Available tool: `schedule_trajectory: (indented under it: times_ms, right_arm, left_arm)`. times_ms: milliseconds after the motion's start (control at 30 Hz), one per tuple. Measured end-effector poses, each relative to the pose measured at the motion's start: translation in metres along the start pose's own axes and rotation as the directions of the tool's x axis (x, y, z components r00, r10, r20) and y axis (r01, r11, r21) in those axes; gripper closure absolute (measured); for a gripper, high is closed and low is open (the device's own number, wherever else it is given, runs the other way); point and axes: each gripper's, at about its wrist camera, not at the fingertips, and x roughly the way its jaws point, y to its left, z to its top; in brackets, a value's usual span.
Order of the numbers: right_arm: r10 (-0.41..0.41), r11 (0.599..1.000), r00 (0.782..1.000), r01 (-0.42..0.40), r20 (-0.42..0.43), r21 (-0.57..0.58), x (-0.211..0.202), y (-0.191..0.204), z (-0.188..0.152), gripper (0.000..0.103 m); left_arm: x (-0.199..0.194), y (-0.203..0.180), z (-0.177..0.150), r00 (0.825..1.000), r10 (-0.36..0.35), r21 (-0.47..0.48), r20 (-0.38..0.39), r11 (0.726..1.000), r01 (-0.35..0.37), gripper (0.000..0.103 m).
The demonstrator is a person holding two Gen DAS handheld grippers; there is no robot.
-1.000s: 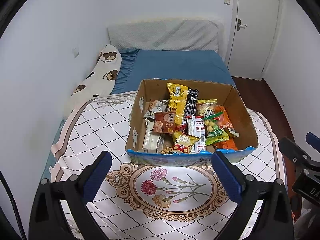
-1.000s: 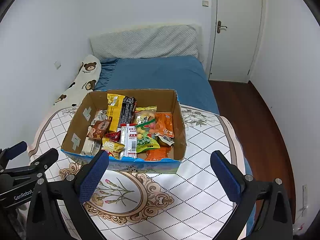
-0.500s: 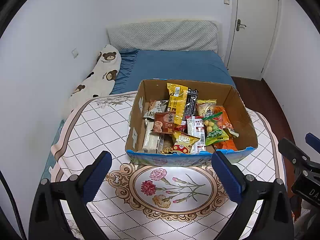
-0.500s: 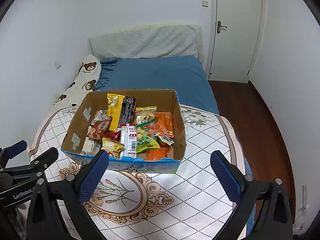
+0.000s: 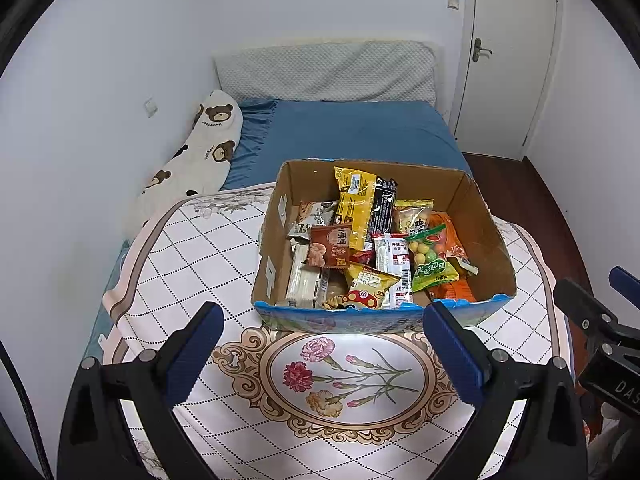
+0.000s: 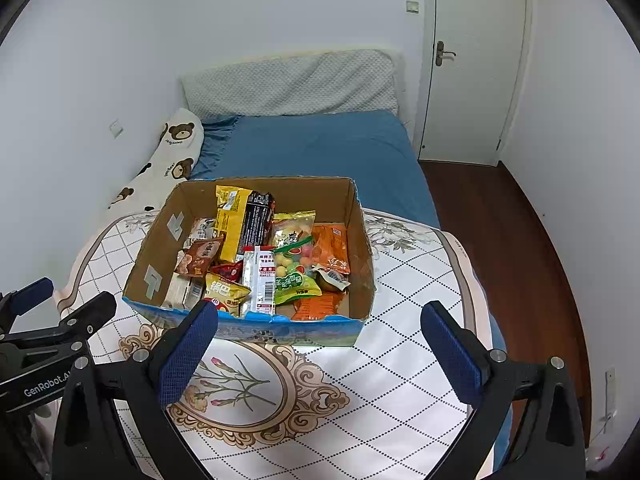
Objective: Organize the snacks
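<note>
Here, both my left claw and right claw gape empty, the open brown cardboard snack box lying mid-frame just beyond them, about equally near.

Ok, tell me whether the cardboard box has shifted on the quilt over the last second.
No. The cardboard box sits at the same spot against the flower medallion on the quilt, in both views.

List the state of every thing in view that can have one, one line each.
Cardboard box: open-topped, full of snack packets, on the cloth.
Left hand-held gripper: open, empty, short of the box.
Right hand-held gripper: open, empty, short of the box.
Door: shut.
Tall yellow packet: leaning on the box's far wall.
</note>
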Motion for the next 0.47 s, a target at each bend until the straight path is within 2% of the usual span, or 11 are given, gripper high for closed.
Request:
schedule_trajectory:
  times_ms: [467]
  right_arm:
    - [0.003, 1.000, 1.000, -0.003, -0.008, -0.001, 0.0049, 0.0002, -0.0012, 0.000]
  left_arm:
    - [0.0004, 0.0006, -0.0004, 1.000, 0.000, 0.002, 0.005, 1.000, 0.000, 0.001]
